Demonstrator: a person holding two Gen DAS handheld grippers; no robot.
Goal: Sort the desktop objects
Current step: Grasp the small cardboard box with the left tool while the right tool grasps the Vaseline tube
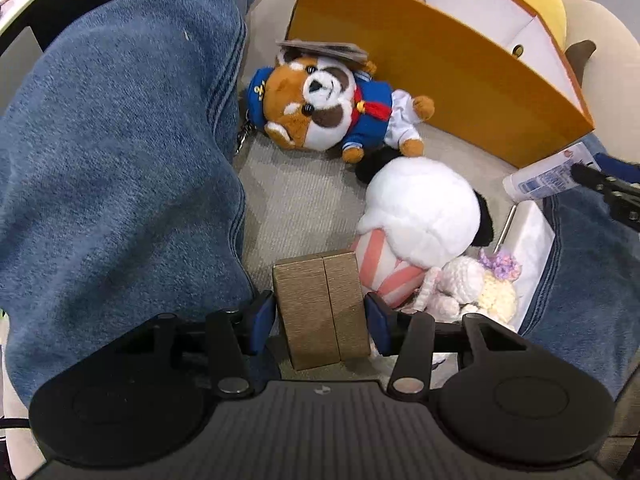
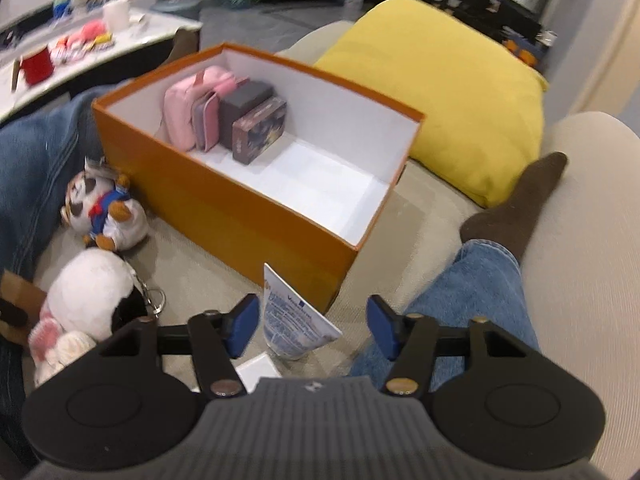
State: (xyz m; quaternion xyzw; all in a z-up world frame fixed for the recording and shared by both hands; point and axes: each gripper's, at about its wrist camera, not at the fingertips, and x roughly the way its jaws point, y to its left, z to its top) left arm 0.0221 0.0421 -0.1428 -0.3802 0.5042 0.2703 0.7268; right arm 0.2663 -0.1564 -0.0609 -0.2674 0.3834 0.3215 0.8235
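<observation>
My left gripper (image 1: 320,318) is shut on a gold-brown box (image 1: 322,308), its blue pads against both sides. Beyond it lie a red-panda plush in a blue sailor suit (image 1: 328,108), a white and black plush (image 1: 420,212) and a crocheted toy (image 1: 472,288). My right gripper (image 2: 314,326) is open; a white tube with blue print (image 2: 294,326) lies between its fingers, untouched. The orange box (image 2: 224,208) stands ahead, holding a pink pouch (image 2: 184,116), a dark grey box (image 2: 240,108) and a brown tin (image 2: 260,130) at its far end. The panda plush (image 2: 104,212) lies left of it.
My denim legs (image 1: 120,160) flank the sofa seat, the right one (image 2: 460,300) ending in a brown sock (image 2: 516,204). A yellow cushion (image 2: 440,80) lies behind the orange box. A white tray (image 1: 532,240) sits by the crocheted toy. A cluttered table (image 2: 80,52) stands far left.
</observation>
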